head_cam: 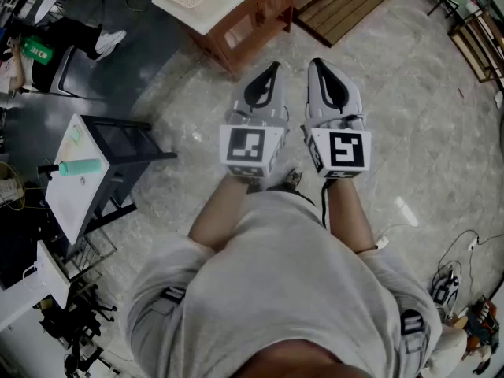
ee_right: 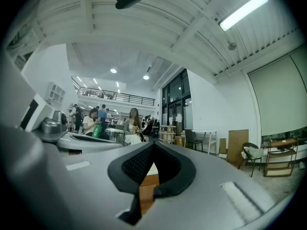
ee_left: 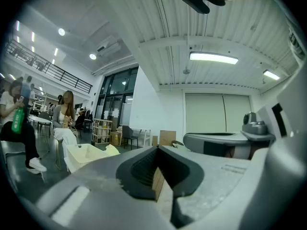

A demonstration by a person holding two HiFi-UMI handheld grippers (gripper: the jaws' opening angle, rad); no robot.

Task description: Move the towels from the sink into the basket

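Pointing side by side over a pale marbled floor (head_cam: 417,132) toward a wooden table (head_cam: 252,26) in a bright, high-ceilinged hall, the left gripper (head_cam: 272,67) and right gripper (head_cam: 316,63) each have jaws pressed together, empty; towels, sink and basket lie outside every view.

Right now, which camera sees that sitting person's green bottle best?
The left gripper view: the green bottle shows upright and largest there, against a seated person. The head view catches it from above near the edge; in the right gripper view it is tiny.
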